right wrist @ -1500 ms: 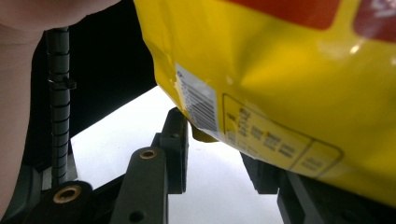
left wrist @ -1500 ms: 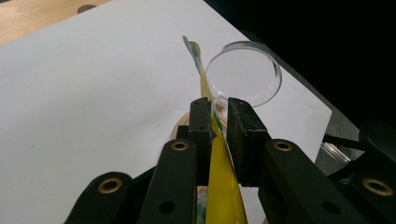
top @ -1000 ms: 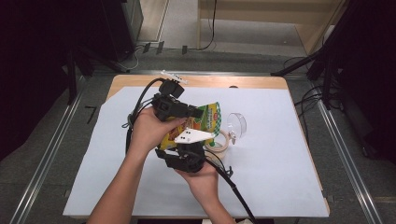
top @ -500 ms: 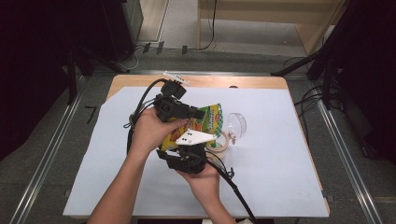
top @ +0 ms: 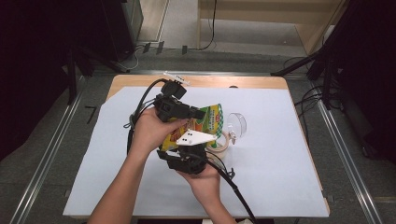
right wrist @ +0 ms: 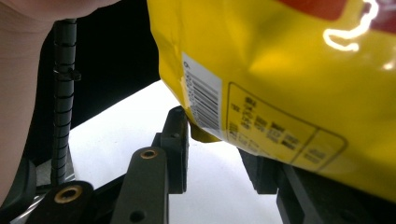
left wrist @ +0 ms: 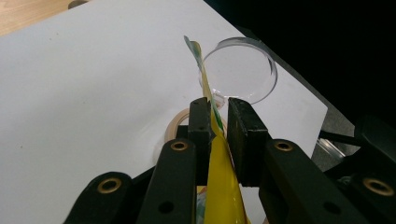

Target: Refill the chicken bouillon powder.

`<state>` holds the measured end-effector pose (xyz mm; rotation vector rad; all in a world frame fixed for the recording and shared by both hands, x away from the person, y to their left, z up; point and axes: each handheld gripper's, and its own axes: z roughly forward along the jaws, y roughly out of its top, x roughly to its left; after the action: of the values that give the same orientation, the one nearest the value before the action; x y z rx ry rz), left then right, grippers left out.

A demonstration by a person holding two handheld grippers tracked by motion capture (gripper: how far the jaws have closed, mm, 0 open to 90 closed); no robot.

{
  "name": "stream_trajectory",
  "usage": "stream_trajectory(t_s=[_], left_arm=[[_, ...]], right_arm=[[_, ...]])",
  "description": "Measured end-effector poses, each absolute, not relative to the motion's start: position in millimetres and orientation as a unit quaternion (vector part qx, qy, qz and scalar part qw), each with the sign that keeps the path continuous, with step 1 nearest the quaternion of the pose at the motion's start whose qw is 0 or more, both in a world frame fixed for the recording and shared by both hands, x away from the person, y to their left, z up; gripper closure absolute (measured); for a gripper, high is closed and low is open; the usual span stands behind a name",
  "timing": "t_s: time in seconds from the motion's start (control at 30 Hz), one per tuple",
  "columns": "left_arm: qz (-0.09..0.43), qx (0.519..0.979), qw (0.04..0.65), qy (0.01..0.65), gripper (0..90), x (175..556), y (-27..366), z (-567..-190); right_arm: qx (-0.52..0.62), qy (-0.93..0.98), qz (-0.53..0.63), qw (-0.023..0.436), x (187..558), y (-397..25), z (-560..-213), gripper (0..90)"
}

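Two grippers meet at one yellow bag (top: 208,122), which is held up off the white sheet (top: 280,177) near the table's middle. The left gripper (left wrist: 217,126) is clenched on the bag's thin edge; in its own view the film runs straight between the jaws and rises past them toward the cup (left wrist: 243,70). The right gripper (right wrist: 212,140) sits under the bag's lower corner. A small fold of the corner dips between its jaws, but the jaws stand apart and the far one is partly hidden by the bag, so I cannot tell whether it grips anything.

Beside the bag, a clear cup (top: 236,123) lies on its side, and a tape ring (top: 223,142) lies flat just below it, both close to the bag's far end.

The main risk, as I judge it, is the grip: the left jaws pinch only slick film at the edge, so a tug from the right gripper could pull the bag free or tear it at the seam. If the right jaws close on only that small fold, the corner may slip out. A swing of the bag could also knock the cup rolling across the sheet.
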<state>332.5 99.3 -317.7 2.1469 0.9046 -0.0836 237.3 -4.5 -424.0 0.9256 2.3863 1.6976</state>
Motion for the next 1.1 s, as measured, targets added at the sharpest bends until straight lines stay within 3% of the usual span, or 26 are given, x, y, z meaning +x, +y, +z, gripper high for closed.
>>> stream_trajectory(t_s=[1.1], left_arm=[[-0.038, 0.851, 0.393, 0.346, 80.5, 337.0, 91.4, -317.6]], right_arm=[[0.312, 0.771, 0.553, 0.044, 238.1, -9.8, -423.4, 65.7]])
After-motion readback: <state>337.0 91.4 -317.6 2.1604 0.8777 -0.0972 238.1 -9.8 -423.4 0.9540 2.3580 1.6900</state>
